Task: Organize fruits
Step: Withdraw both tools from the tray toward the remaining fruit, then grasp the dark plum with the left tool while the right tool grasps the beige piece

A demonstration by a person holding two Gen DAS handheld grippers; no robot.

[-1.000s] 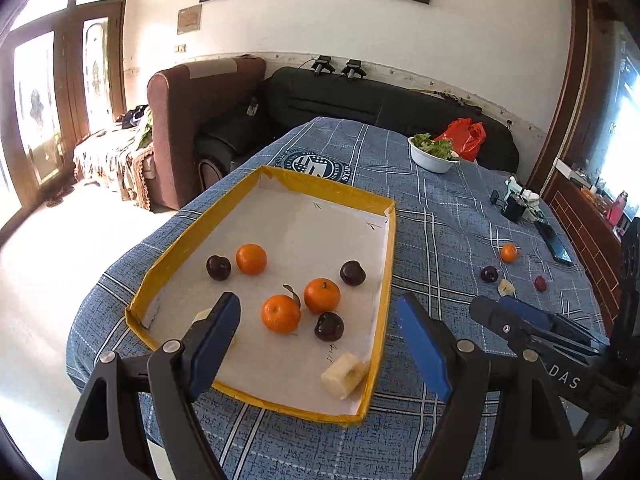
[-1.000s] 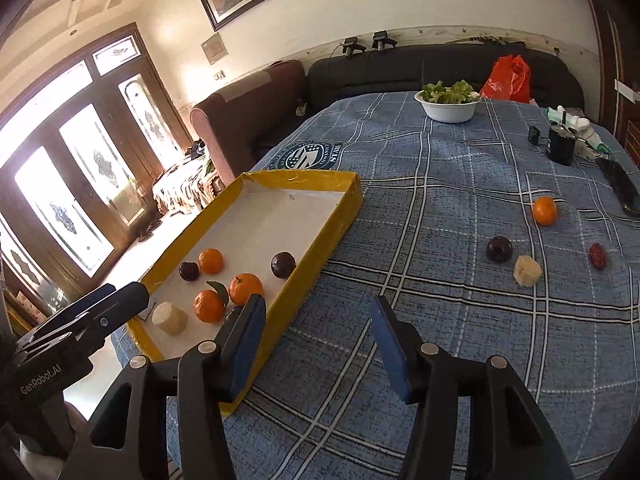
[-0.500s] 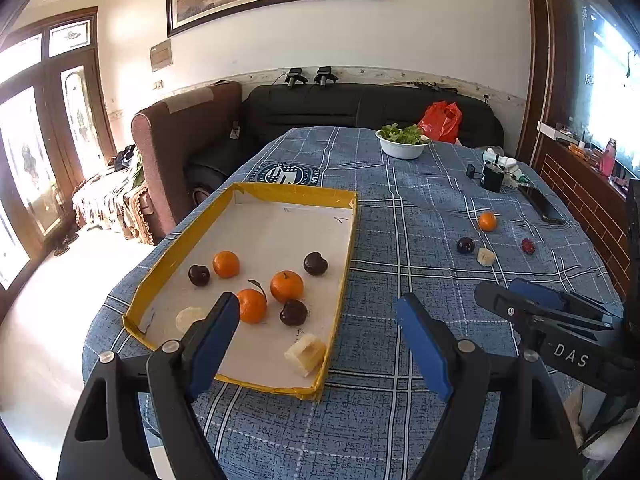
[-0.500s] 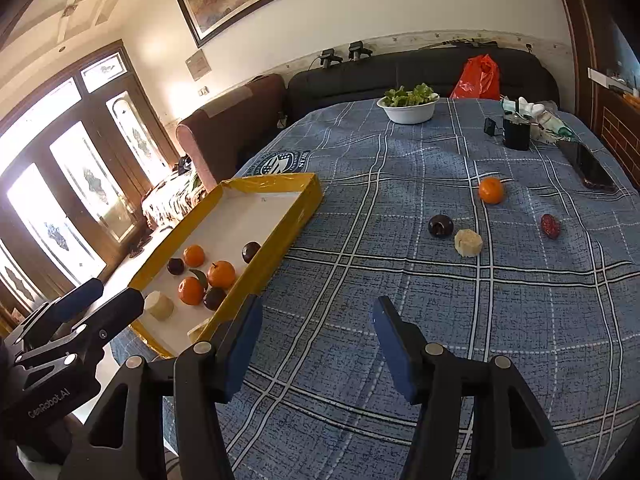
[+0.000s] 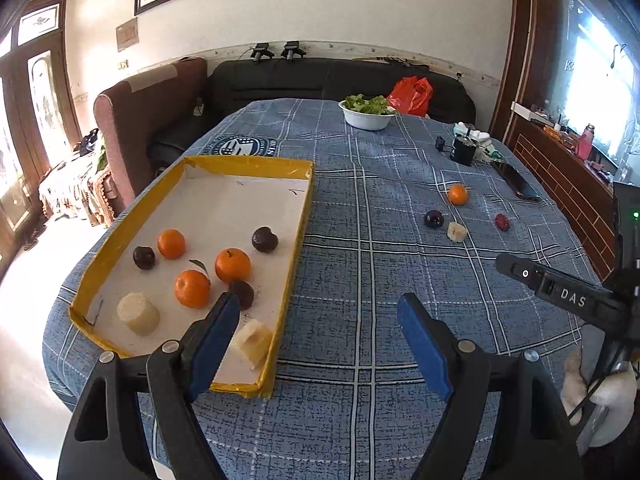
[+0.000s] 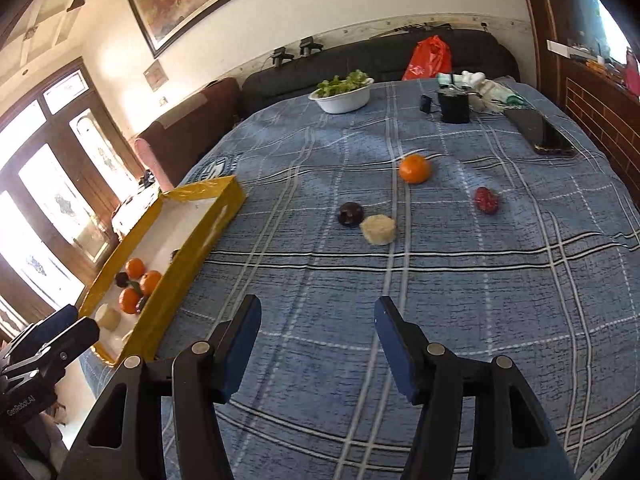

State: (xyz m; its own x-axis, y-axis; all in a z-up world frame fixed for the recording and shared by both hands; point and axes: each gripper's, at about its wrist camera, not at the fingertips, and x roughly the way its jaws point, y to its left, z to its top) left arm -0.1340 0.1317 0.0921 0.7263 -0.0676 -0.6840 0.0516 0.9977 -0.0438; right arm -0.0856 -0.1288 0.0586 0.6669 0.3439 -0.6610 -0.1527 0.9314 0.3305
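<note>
A yellow-rimmed tray (image 5: 297, 224) on the blue checked table holds three oranges, three dark plums and two pale fruit chunks; the nearest orange (image 5: 192, 288) lies near its front. Loose on the cloth lie an orange (image 6: 415, 168), a dark plum (image 6: 351, 213), a pale chunk (image 6: 378, 230) and a red fruit (image 6: 486, 199). My left gripper (image 5: 318, 316) is open and empty over the table's near edge, beside the tray's front right corner. My right gripper (image 6: 316, 318) is open and empty, short of the loose fruits.
A white bowl of greens (image 5: 367, 112) stands at the far end. A black cup (image 6: 453, 105) and a phone (image 6: 540, 132) lie at the far right. A sofa and an armchair (image 5: 148, 108) stand beyond the table. The tray also shows in the right wrist view (image 6: 188, 256).
Both grippers have swung right and forward. The tray has shifted left in both views and the loose fruits are now nearer and more central for the right gripper. Both stay open.
</note>
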